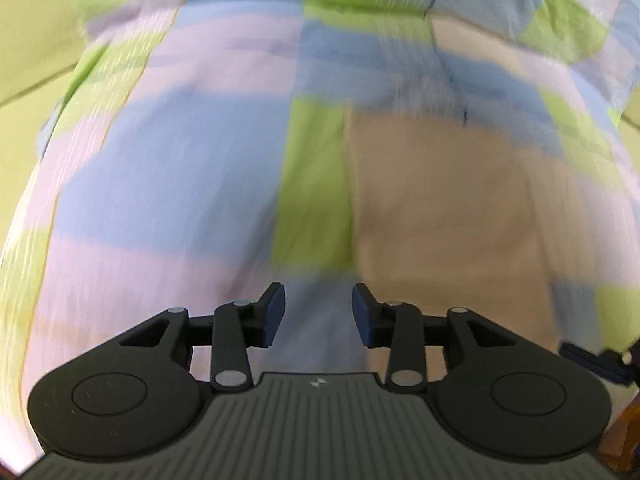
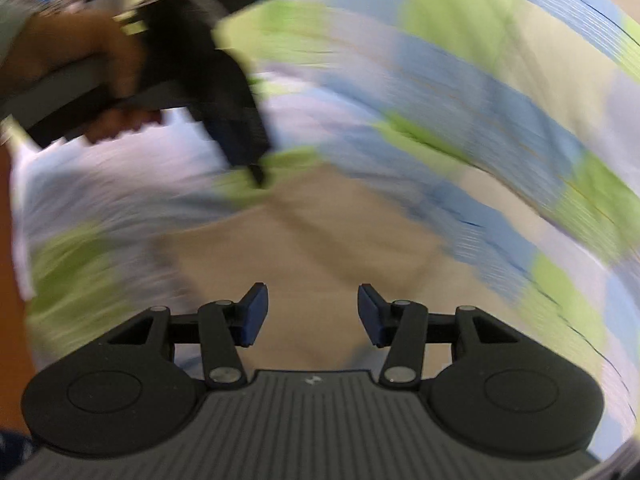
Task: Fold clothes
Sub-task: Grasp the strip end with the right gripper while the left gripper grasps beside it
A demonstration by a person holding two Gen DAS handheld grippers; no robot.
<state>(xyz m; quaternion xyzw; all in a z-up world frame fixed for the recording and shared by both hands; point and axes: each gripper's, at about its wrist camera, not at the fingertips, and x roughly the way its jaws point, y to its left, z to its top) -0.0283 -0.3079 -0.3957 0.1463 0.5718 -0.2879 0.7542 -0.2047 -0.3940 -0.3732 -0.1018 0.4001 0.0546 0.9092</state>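
Observation:
A patchwork garment (image 1: 224, 168) in blue, lilac, lime green and beige blocks lies spread out and fills the left wrist view. My left gripper (image 1: 319, 314) hovers over it, open, with only cloth showing through the gap between its blue pads. The right wrist view is blurred. There my right gripper (image 2: 313, 314) is open too, over a beige patch (image 2: 320, 240) of the same garment (image 2: 500, 128), with nothing between its pads. A hand (image 2: 80, 60) holds the left gripper (image 2: 258, 176) at the upper left, its tip pointing down at the cloth.
A yellow-green surface (image 1: 32, 40) shows beside the garment at the upper left of the left wrist view. Brown wood (image 1: 628, 440) appears at the lower right corner. A dark part of the other gripper (image 1: 596, 360) pokes in at the right edge.

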